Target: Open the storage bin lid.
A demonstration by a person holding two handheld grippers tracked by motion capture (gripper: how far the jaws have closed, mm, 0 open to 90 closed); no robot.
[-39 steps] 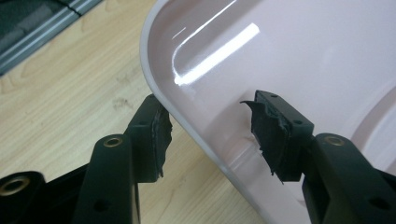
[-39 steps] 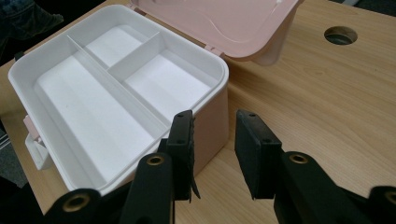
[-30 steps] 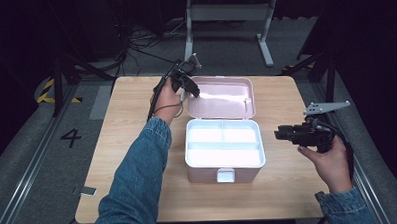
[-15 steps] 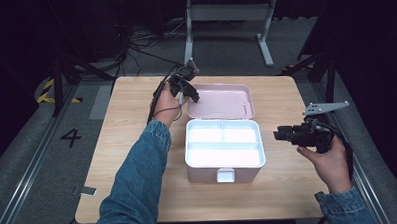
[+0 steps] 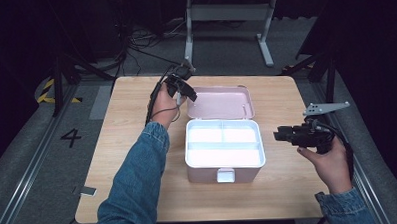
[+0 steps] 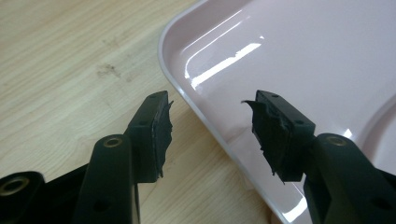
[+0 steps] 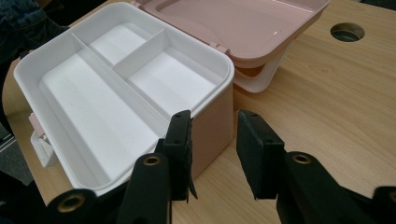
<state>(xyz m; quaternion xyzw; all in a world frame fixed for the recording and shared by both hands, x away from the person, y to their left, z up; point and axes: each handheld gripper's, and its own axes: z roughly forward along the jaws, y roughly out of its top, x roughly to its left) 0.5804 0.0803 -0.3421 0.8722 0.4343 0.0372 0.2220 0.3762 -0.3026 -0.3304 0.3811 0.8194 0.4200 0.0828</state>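
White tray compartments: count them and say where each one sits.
3. In the white tray of the open pink box, one long compartment runs along the latch side; two smaller ones, left and right, sit side by side nearer the lid. All look empty.

- The left arm point(image 5: 134, 179), in a blue denim sleeve, is reaching forward and slightly right across the table from the bottom of the high view.
- The left hand point(image 5: 164, 105) is gripping the left gripper point(image 5: 183, 90) at the far end of that reach, its cable looping beside the wrist.
- The left gripper's jaws are standing wide apart, nothing between the worn black pads point(image 6: 159, 135).
- The right hand point(image 5: 328, 160) is holding the right gripper point(image 5: 282, 135) out to the right, palm turned up, the jaws pointing left.
- The right gripper's jaws are parted by a moderate gap, empty between the pads point(image 7: 254, 149).
- A grey three-cornered plate point(image 5: 324, 108) is sitting on top of the right gripper.
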